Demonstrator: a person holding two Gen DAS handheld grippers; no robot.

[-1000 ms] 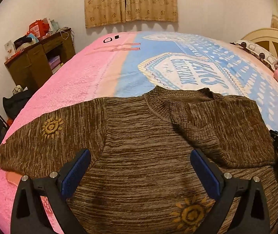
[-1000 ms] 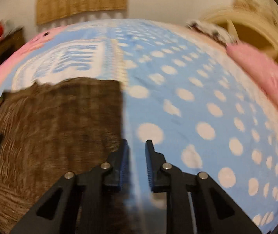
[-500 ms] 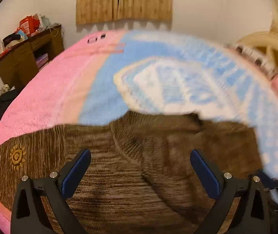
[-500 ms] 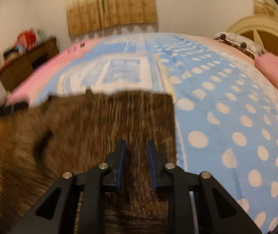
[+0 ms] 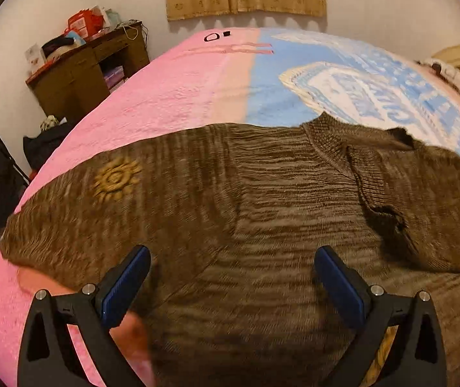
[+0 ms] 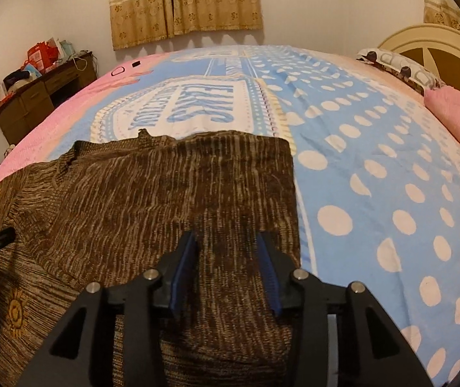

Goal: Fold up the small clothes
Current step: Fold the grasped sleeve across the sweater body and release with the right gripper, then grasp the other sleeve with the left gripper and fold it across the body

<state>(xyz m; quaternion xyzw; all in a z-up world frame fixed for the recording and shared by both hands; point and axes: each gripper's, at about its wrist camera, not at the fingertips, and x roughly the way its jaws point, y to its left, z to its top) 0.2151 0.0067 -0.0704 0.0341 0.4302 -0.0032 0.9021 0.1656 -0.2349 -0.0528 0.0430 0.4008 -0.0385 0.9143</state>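
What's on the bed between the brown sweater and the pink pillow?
Nothing: in the right wrist view, only bare blue dotted blanket lies between the sweater and the pillow.

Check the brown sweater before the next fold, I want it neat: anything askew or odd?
The sweater lies flat on the bed. Its right sleeve is folded in with a straight edge. A small dark gap or pucker shows at that fold; whether damage, unclear.
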